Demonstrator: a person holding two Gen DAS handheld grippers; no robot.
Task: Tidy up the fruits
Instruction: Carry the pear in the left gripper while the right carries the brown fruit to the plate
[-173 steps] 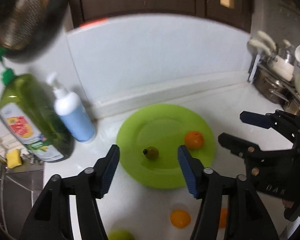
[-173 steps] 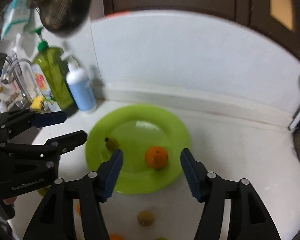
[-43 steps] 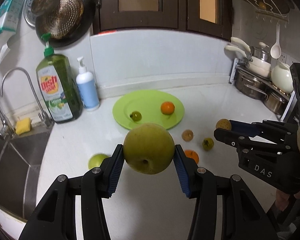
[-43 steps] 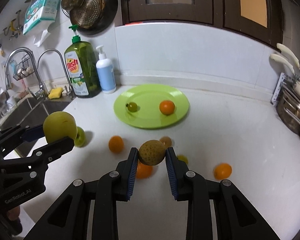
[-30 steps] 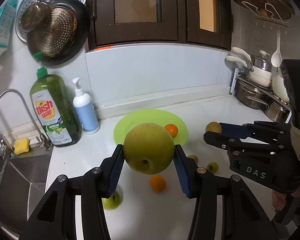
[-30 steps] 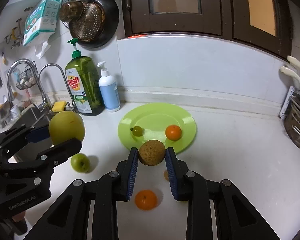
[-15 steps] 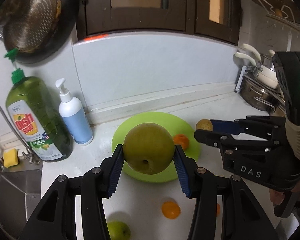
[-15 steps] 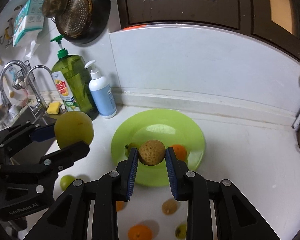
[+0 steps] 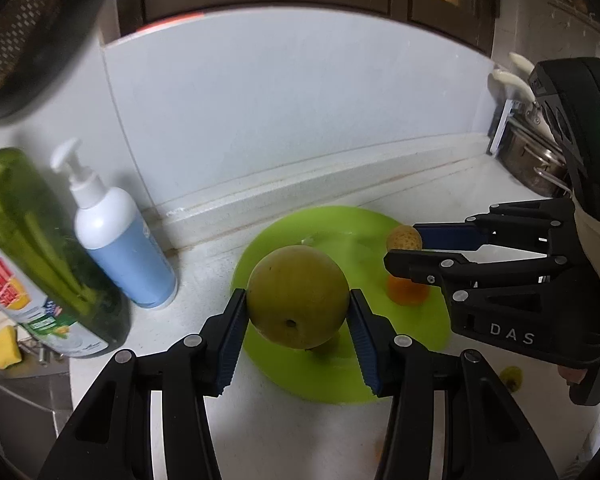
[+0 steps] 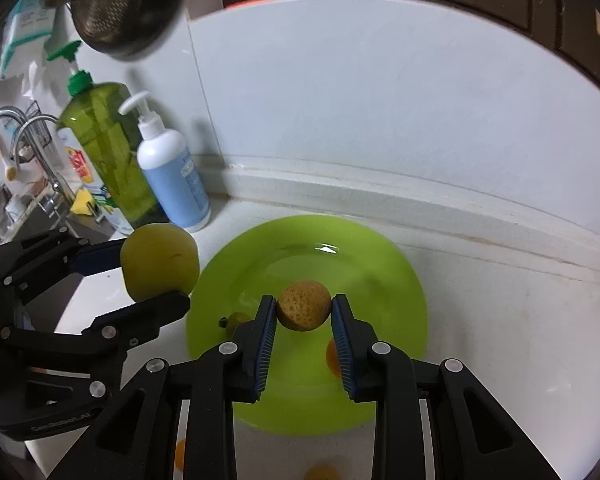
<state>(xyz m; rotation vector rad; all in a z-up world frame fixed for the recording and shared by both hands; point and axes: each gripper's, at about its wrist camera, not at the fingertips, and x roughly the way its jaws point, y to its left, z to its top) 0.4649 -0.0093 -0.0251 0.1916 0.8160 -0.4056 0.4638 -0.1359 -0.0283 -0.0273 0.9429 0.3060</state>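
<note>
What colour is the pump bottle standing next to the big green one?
The pump bottle is white on top and light blue below, clearest in the right wrist view.

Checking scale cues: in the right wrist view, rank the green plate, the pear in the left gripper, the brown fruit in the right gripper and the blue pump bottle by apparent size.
1. Plate
2. Pump bottle
3. Pear
4. Brown fruit

The bottle and pear look fairly close in size; the pear's nearness makes their order unsure.

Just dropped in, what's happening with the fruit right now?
Both grippers are loaded and over the green plate. The left gripper is shut on a large yellow-green pear; the right gripper is shut on a small brown fruit. An orange already lies on the plate; neither held fruit is released yet.
</note>
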